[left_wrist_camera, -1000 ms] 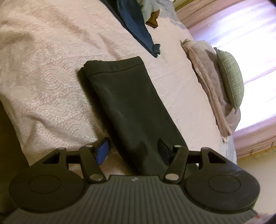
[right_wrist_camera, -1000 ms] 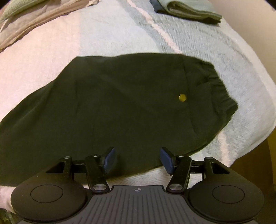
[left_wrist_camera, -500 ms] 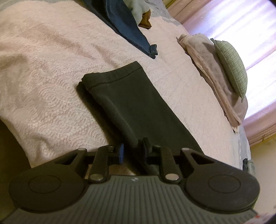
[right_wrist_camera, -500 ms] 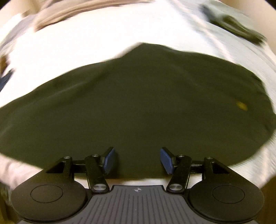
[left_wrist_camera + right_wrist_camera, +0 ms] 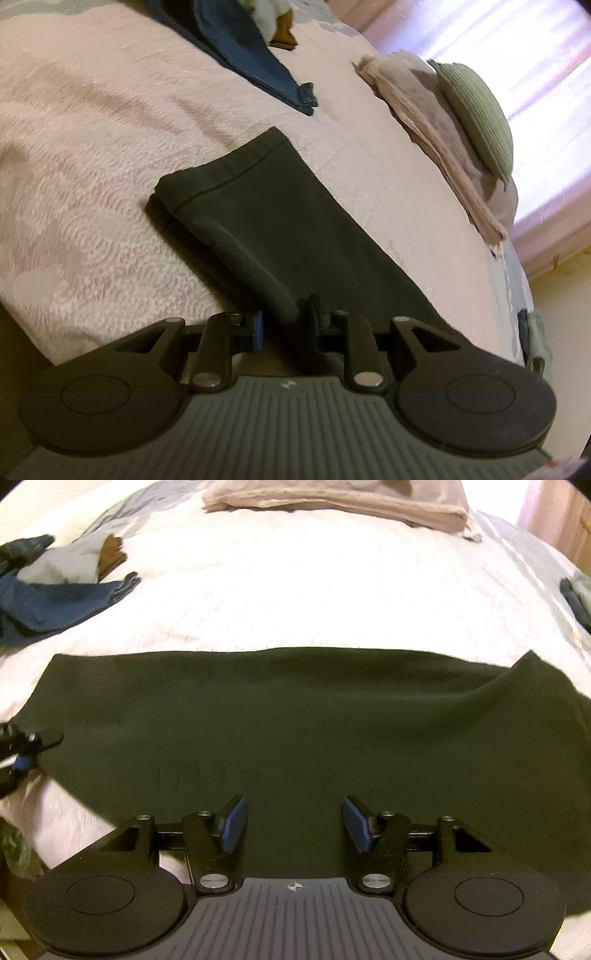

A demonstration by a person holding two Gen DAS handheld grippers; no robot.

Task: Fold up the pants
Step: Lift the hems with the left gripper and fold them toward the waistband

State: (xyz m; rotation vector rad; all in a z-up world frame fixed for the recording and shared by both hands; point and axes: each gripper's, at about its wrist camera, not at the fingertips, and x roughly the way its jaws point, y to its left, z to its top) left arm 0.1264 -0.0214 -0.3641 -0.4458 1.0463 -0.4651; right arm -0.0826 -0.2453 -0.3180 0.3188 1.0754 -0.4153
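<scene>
Left gripper [image 5: 284, 326] just closed, clamped on dark-green cloth pants [image 5: 280, 229] stretching lengthwise toward upper left on pink bed [image 5: 92, 147]; right gripper [image 5: 293, 825] apart over their lower-centre edge.

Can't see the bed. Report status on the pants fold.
Left gripper shut on dark pants leg edge. Right gripper open over pants. Jeans clear.
</scene>
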